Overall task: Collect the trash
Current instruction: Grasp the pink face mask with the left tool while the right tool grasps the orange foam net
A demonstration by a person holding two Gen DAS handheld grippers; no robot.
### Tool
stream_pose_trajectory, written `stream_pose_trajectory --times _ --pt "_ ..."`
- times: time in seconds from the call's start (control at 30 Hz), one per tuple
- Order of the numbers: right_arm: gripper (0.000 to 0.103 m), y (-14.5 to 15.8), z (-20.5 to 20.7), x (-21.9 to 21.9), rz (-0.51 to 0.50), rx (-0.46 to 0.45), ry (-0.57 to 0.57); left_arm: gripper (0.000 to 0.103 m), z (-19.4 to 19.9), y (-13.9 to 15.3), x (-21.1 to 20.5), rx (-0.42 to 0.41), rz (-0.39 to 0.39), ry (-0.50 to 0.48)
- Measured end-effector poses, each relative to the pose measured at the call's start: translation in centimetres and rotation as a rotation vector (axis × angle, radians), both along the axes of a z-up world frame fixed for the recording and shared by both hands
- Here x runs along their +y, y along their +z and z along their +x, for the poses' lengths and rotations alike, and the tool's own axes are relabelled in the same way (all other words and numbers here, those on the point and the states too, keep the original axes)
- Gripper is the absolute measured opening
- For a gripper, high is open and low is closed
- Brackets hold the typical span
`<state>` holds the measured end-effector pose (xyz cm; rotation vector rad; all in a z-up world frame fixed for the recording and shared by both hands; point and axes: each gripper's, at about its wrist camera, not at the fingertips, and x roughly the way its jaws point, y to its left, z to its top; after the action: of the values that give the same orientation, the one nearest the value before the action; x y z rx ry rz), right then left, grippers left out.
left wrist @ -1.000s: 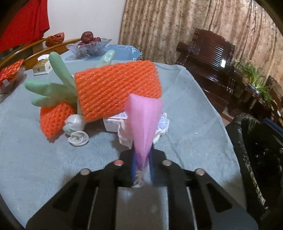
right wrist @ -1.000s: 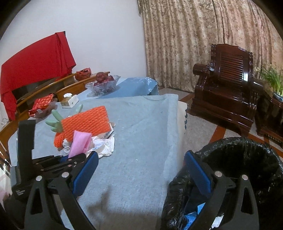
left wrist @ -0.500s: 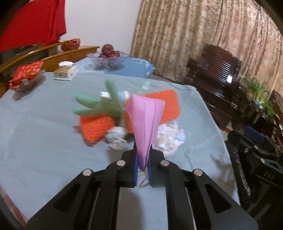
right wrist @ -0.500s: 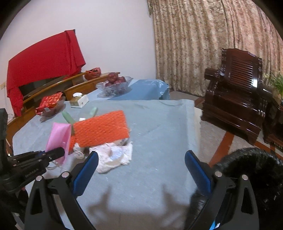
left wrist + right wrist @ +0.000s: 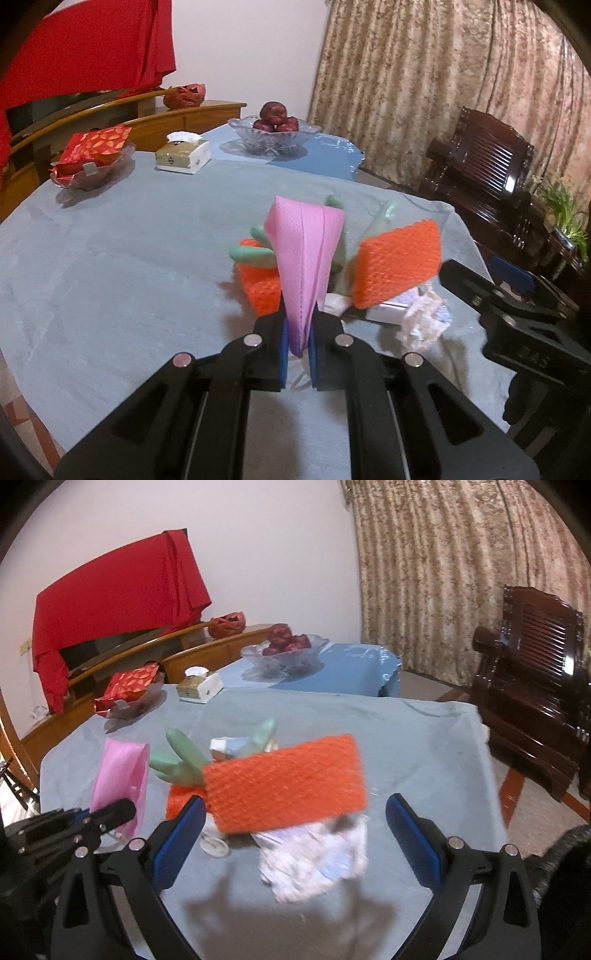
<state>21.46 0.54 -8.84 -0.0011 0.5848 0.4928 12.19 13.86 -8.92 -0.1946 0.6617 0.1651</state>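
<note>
My left gripper [image 5: 297,345] is shut on a pink face mask [image 5: 304,258] and holds it upright above the table; the mask also shows in the right wrist view [image 5: 122,779]. My right gripper [image 5: 295,834] is open and empty, just short of the trash pile. The pile holds an orange foam net [image 5: 284,782], a green rubber glove [image 5: 181,762], crumpled white tissue [image 5: 314,856] and a small white peel [image 5: 214,845]. The pile also shows in the left wrist view, with the orange net [image 5: 399,269] behind the mask.
A grey-blue cloth covers the table [image 5: 110,258]. At the back stand a tissue box [image 5: 183,157], a glass fruit bowl [image 5: 273,134] and a dish of red packets [image 5: 92,158]. A black-lined bin edge [image 5: 569,867] is at the right. A dark wooden armchair [image 5: 535,686] stands beyond.
My left gripper has pulled back and up from the pile with the pink mask. My right gripper has swung from over the bin to face the pile.
</note>
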Motion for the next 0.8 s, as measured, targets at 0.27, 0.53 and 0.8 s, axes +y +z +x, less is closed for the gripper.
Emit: stream_pose_trajectory --times 0.27,0.53,0.8 --pt "0.096 -2.3 2.9 2.3 -0.057 0.056 0.004 0.008 0.8 -0.7 1.6 0.011 -0.009 0.018" --pt "0.089 -4.3 4.8 3.1 -0.060 0.132 0.047 0.008 1.1 -1.3 2.1 0.021 -0.022 0.026" --pt "0.039 -4.3 4.6 3.2 -0.020 0.158 0.129 0.008 1.1 -1.3 1.6 0.028 -0.022 0.024"
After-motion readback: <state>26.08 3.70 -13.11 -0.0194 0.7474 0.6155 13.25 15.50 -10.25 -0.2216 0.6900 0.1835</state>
